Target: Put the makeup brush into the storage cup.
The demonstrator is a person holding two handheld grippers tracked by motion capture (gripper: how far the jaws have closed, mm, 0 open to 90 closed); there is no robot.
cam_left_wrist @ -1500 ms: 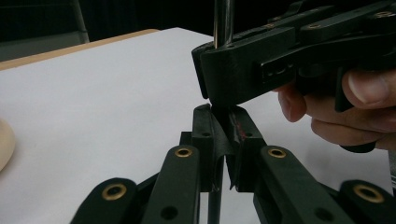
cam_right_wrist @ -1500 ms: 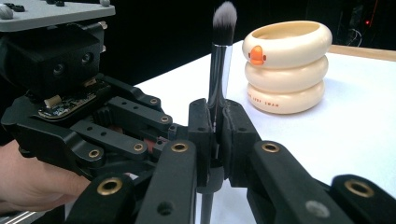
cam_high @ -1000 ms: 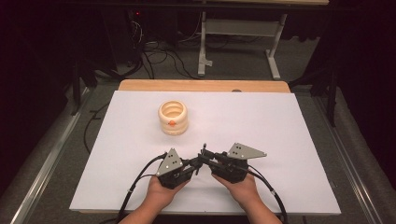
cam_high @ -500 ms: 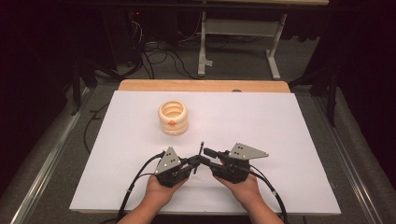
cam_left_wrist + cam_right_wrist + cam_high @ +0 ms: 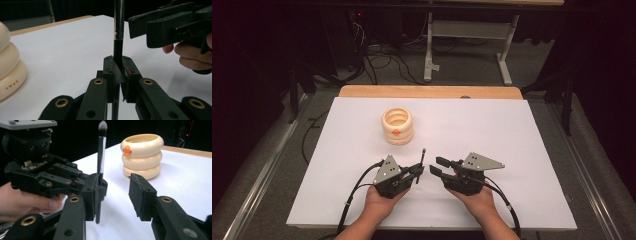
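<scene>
A: What is the left gripper [image 5: 418, 172] doing?

B: It is grasping a makeup brush [image 5: 118, 30]. Its jaws are clenched on the black handle, and the brush is standing upright between them, with the bristle tip [image 5: 102, 127] pointing up.

A: And the right gripper [image 5: 437, 167]?

B: It is released. Its jaws have just been opening, and they are now standing apart. In the right gripper view one pad is just beside the brush handle and the other pad is away from it, so they are not pressing on the brush.

A: Where are the two grippers standing?

B: They are facing each other near the front middle of the white worktop [image 5: 522, 140], with a hand behind each one.

A: What else is lying on the worktop?

B: A cream ribbed holder [image 5: 397, 126] with a small orange mark is standing farther back, well apart from both grippers. A wooden board edge [image 5: 432, 92] is showing behind the white surface.
</scene>
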